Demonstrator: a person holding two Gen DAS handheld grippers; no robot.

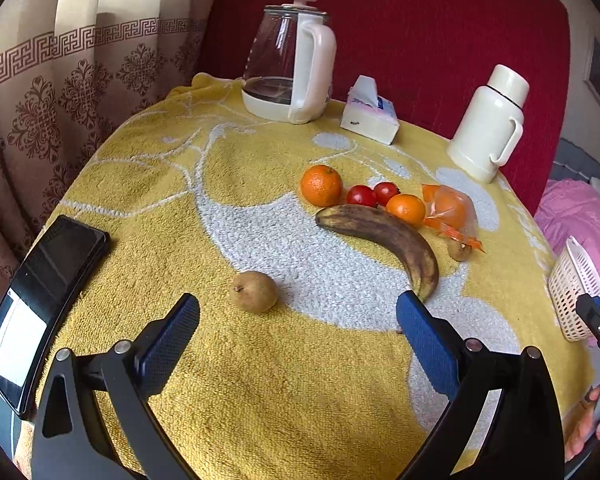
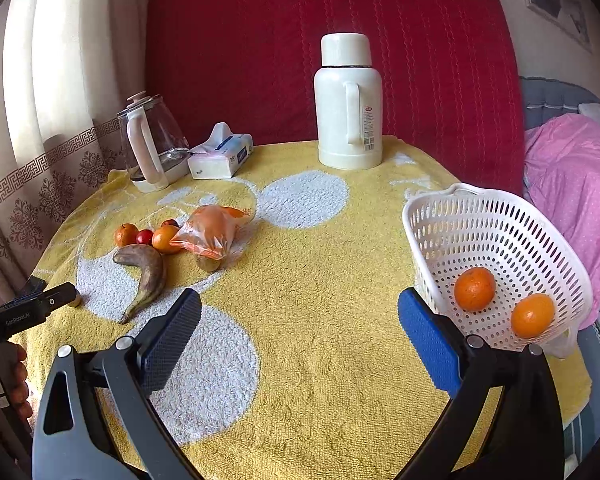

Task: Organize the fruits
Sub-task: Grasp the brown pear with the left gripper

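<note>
left hand-held gripper (image 1: 298,314): spread wide, empty, poised by pear (image 1: 253,291) near desk (image 1: 260,400) front edge, likely next pick | right hand-held gripper (image 2: 300,316): spread wide, empty, beside basket (image 2: 440,216) at right edge | basket: 2 oranges (image 2: 474,289) inside | remaining fruits: clustered mid-desk around banana (image 1: 384,236)

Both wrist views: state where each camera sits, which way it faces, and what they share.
Left wrist: behind the open left gripper, low over the towel-covered table, facing the pear and banana; fingers show at the right edge.
Right wrist: behind the open right gripper, facing the thermos, with the basket at right; fingers show at the left edge.
Shared: banana, thermos, kettle, tissue pack, basket.
</note>
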